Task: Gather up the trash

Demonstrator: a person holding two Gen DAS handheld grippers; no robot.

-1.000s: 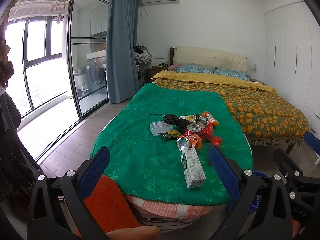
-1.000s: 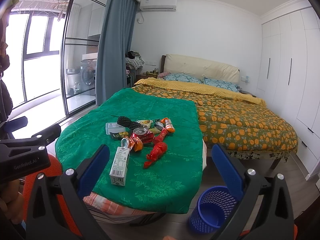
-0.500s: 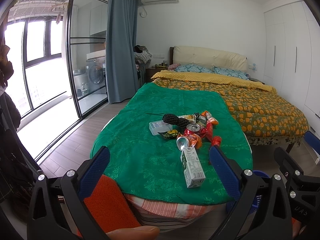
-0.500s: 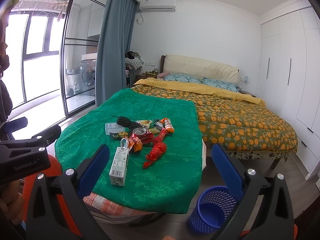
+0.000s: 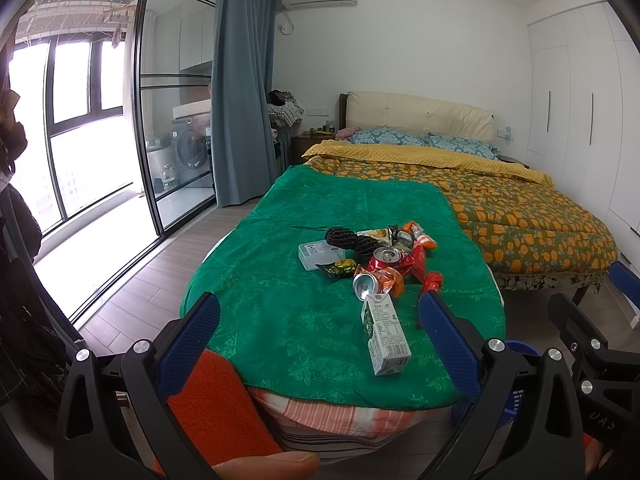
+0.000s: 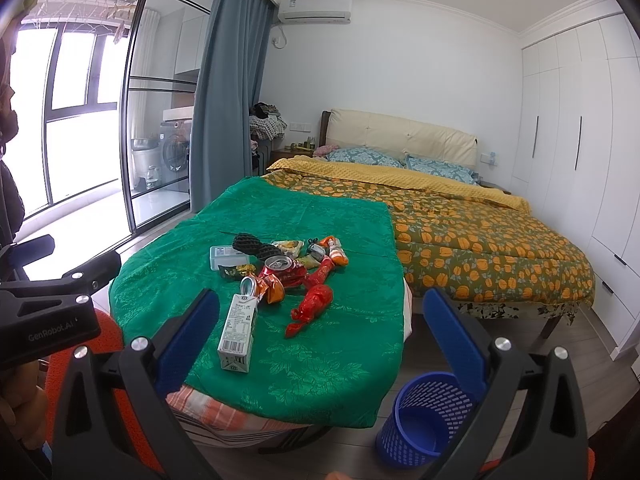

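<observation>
Heaped near the middle of a green cloth (image 6: 320, 344): trash. Nearest the front edge, a white-and-green milk carton (image 6: 237, 331) lying on its side, barcode end toward the cameras, apart from a crumpled red wrapper (image 6: 312, 307) to its right. Just behind the carton, a silver can (image 6: 249, 285) tipped over with open mouth forward, touching an orange foil packet (image 6: 273, 289). Behind these, an upright red can (image 6: 279, 264), a clear plastic box (image 6: 227, 257), a black mesh sleeve (image 6: 251, 246) and small snack wrappers (image 6: 334, 250). On the floor right of the cloth, upright and well apart from the pile, a blue perforated bin (image 6: 425, 416).
</observation>
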